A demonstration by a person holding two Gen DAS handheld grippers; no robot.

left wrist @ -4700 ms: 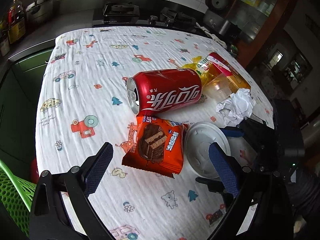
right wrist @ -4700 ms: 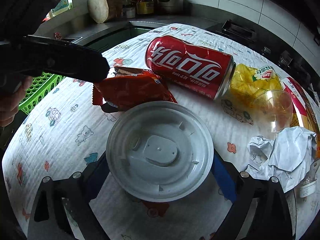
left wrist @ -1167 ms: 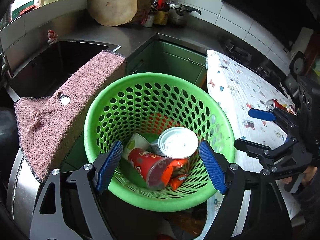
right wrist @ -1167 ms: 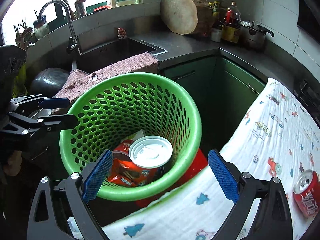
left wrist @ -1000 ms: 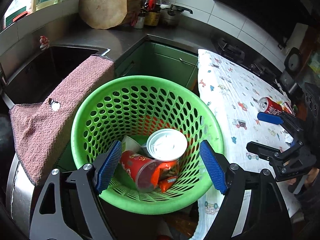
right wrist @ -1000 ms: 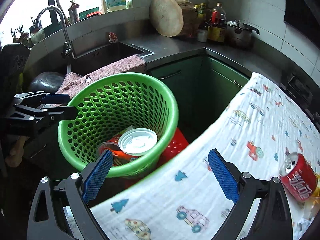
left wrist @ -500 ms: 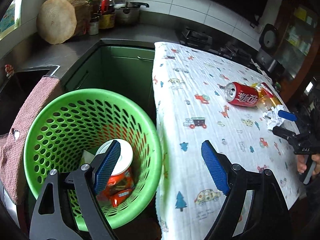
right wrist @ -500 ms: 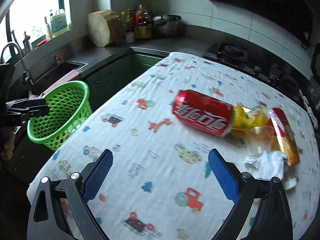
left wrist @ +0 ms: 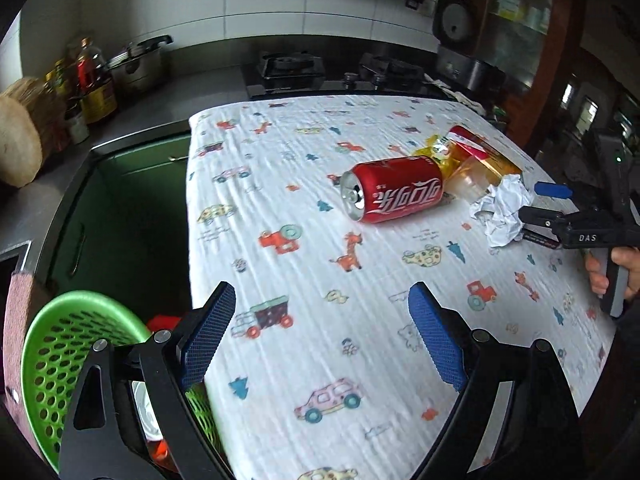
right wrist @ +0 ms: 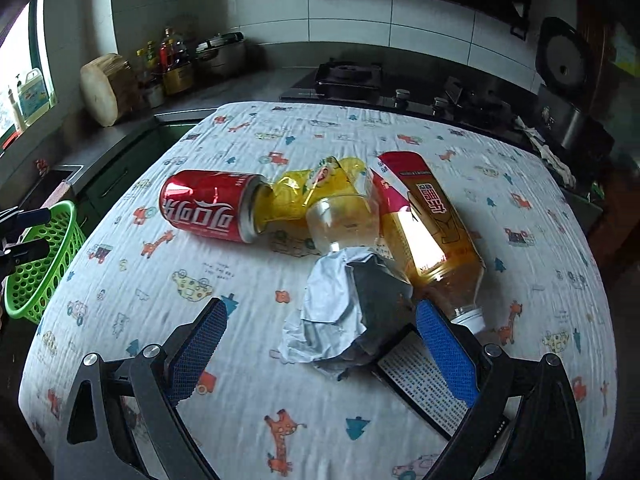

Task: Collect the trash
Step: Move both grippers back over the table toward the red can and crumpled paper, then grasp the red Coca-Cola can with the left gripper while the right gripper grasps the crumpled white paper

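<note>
Nearby, crumpled white paper (right wrist: 340,312) — creased, greyish in shadow — lies bunched.

A broad bare stretch of the cloth-covered surface (left wrist: 304,264) is left open on the near side of the red cola can (left wrist: 394,189), from the edge by the green basket (left wrist: 60,344) across to the right claw (left wrist: 540,204). Behind and right of the can, passage is blocked by a tight cluster: the yellow wrapper (right wrist: 304,192), the clear plastic cup (right wrist: 344,220) and the lying tea bottle (right wrist: 432,236) are packed against one another, with the crumpled paper (right wrist: 340,312) just in front. The paper is flanked by free cloth on its left, while its right side is crowded by the bottle's cap end (right wrist: 472,318) and a dark printed packet (right wrist: 420,384).
</note>
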